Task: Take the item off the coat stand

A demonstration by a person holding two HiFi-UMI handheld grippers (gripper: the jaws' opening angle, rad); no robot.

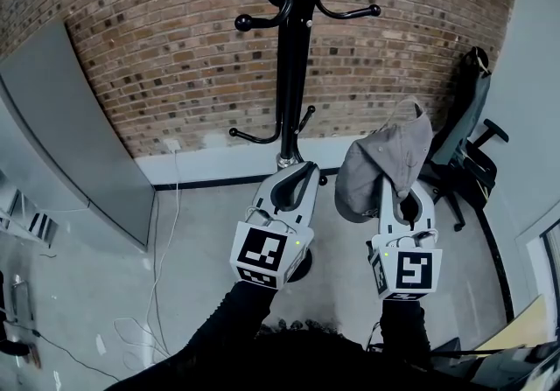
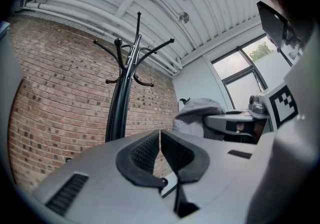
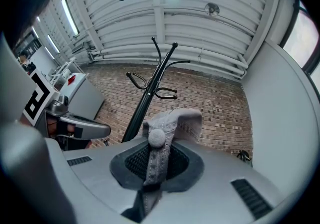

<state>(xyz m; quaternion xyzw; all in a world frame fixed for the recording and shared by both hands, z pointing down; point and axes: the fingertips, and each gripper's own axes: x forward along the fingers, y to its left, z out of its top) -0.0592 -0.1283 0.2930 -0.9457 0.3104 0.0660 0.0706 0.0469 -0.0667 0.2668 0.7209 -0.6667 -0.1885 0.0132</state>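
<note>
A grey cap (image 1: pixel 385 166) hangs free of the black coat stand (image 1: pixel 293 48), pinched between the jaws of my right gripper (image 1: pixel 401 197), to the right of the pole. In the right gripper view the cap (image 3: pixel 162 143) fills the gap between the pads, its top button facing the camera, and the coat stand (image 3: pixel 150 92) rises behind it. My left gripper (image 1: pixel 297 179) is shut with nothing in it, just in front of the pole's lower part. In the left gripper view its pads (image 2: pixel 160 148) meet, with the coat stand (image 2: pixel 122 97) beyond and the cap (image 2: pixel 197 110) at the right.
A brick wall (image 1: pixel 175 57) stands right behind the stand. A grey panel (image 1: pixel 70 127) leans at the left, and a white cable (image 1: pixel 166 249) trails over the concrete floor. A black office chair (image 1: pixel 464 144) sits at the right.
</note>
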